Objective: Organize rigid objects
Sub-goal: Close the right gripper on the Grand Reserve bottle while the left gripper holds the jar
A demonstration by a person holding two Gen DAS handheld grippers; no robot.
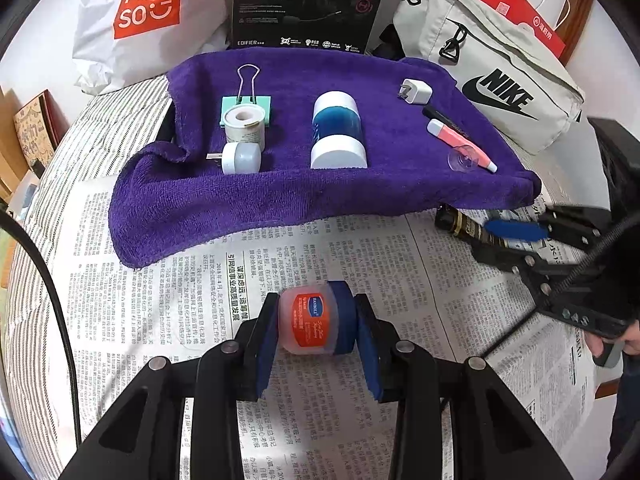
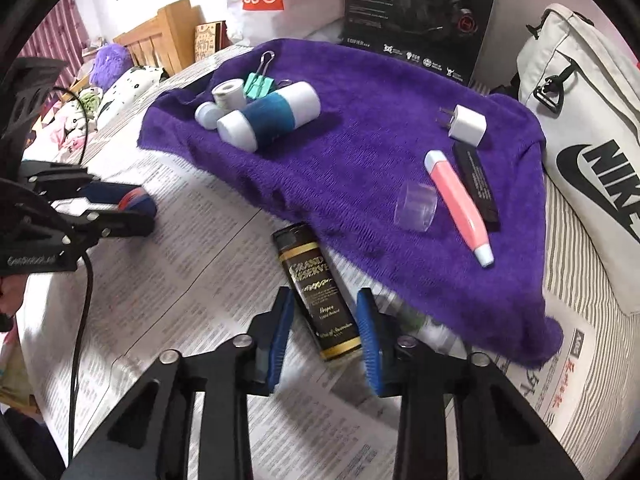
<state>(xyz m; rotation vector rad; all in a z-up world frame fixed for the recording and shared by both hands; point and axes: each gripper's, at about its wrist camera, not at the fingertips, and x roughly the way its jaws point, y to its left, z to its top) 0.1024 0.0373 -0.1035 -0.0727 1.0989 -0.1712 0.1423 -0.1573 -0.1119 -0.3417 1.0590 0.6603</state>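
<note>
My left gripper (image 1: 316, 320) is shut on a small pink jar with a blue lid and an orange label (image 1: 314, 318), held over the newspaper (image 1: 200, 300) in front of the purple towel (image 1: 280, 196). My right gripper (image 2: 325, 328) is open around a black and gold tube (image 2: 316, 292) that lies on the newspaper at the towel's edge; the pads do not touch it. On the towel (image 2: 360, 140) lie a blue and white bottle (image 1: 338, 130), a tape roll (image 1: 244, 126), a binder clip (image 1: 246, 98), a round plug (image 1: 240, 158), a white charger (image 1: 416, 92), a pink pen (image 1: 460, 144) and a clear cap (image 2: 416, 208).
A Miniso bag (image 1: 144, 16), a black Edifier box (image 1: 304, 4) and a Nike bag (image 1: 500, 80) stand behind the towel. A black stick (image 2: 476, 184) lies beside the pink pen. The right gripper shows in the left wrist view (image 1: 516, 232). A cable (image 2: 80, 280) hangs at the left.
</note>
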